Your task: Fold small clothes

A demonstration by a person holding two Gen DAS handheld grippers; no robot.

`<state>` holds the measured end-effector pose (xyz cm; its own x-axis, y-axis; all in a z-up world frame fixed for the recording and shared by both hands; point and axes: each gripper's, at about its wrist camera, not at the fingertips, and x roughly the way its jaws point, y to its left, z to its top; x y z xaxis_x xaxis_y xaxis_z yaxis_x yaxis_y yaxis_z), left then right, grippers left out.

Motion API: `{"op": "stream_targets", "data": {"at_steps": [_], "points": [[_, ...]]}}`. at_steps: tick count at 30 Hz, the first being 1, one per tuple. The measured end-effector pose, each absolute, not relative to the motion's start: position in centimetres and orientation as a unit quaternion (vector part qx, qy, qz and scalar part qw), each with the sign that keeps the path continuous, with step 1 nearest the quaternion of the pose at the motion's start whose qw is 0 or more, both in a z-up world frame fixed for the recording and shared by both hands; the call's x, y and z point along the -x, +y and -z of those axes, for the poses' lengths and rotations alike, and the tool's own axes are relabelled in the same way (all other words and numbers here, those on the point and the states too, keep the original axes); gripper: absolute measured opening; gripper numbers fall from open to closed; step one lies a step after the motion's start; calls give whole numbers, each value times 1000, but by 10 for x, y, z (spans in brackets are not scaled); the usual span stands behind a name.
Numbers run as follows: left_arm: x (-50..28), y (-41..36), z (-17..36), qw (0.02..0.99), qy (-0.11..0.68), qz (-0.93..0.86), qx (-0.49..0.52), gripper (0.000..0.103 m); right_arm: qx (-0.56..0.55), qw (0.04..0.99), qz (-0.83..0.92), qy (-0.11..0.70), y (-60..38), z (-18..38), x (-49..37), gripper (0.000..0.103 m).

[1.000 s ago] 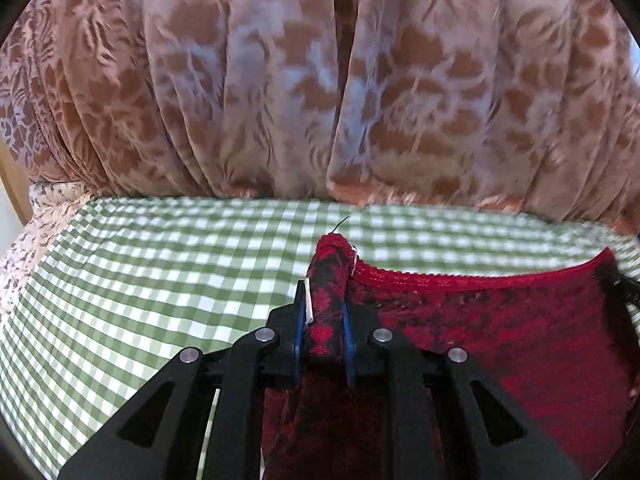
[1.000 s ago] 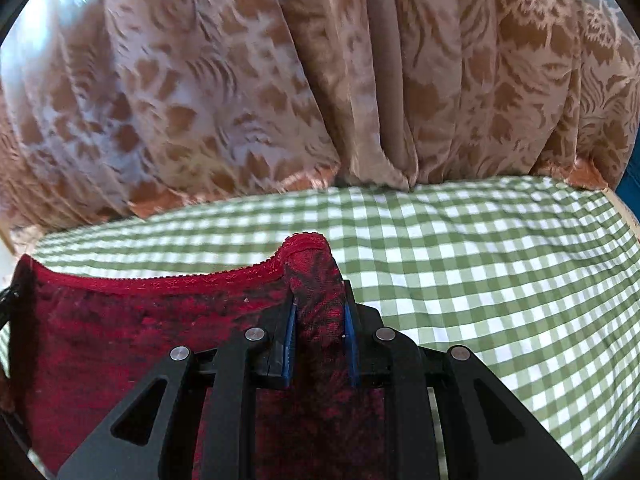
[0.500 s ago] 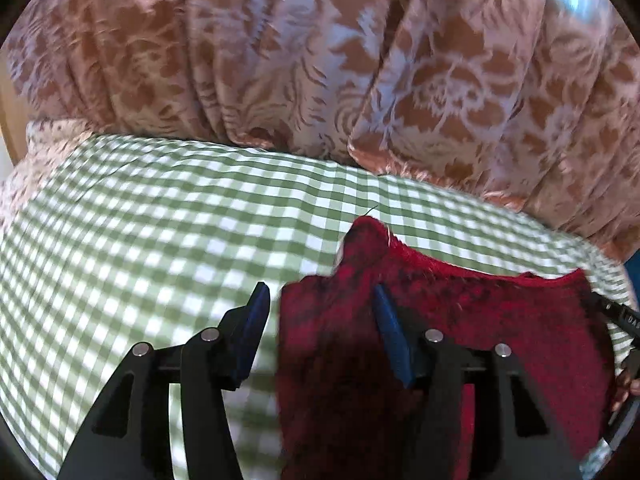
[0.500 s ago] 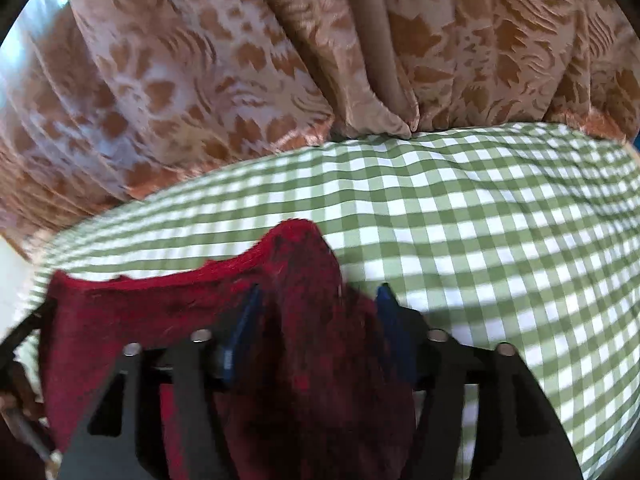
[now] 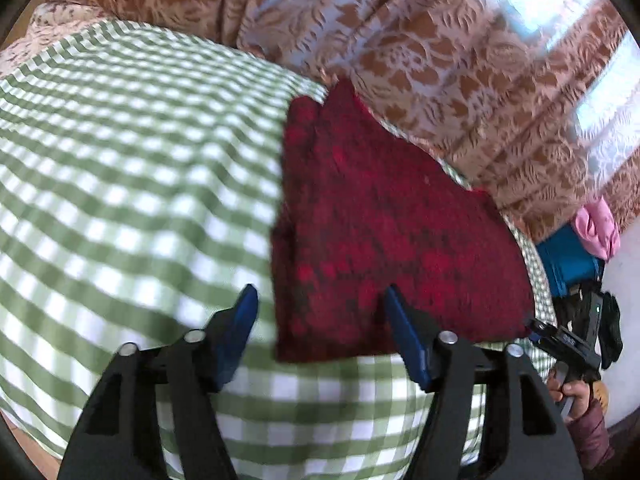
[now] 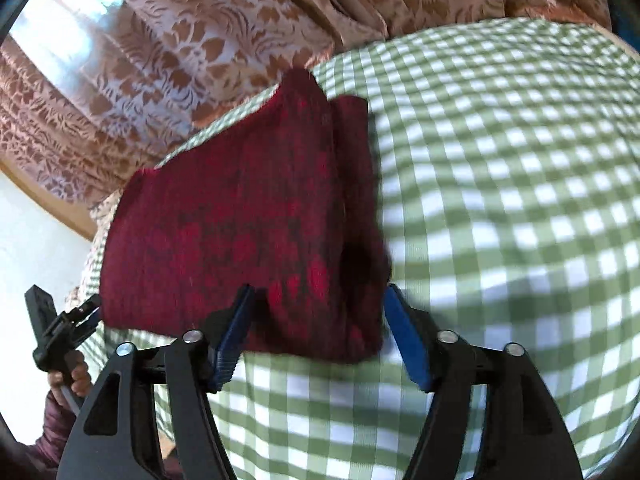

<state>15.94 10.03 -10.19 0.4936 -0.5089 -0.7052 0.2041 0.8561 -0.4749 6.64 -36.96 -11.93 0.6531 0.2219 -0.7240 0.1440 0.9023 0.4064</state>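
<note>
At frame centre, the dark-red patterned garment (image 5: 384, 232) lay folded on the checked cloth (image 5: 120, 168); both the left gripper (image 5: 320, 320) and the right gripper (image 6: 316, 320) gaped wide, holding nothing.

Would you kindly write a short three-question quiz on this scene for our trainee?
1. True or false: the left gripper is clamped on the red garment.
2. The garment lies on: A) bare wood B) green checked cloth C) a tray.
3. Fill in: the right gripper has its jaws ____.

Key: 1 false; 2 B; 3 open.
</note>
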Motion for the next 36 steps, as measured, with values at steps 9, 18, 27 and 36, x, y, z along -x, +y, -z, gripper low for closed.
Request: {"op": "stream_targets", "data": {"at_steps": [9,18,27,36], "points": [[-139,97,82,855,453,218,125,12,-171,891,-29,420,-359,101,-50,22],[-84,113,95,841,474,221,137,13,-172,866,-38,468,-355,121,9,20],[-80,122,78,865,442,200,125,44,-196,873,-51,444,-355,106,16,45],[-60,51,47,877,382,292,13,34,-164,884,-26,437,-342,113,4,23]]}}
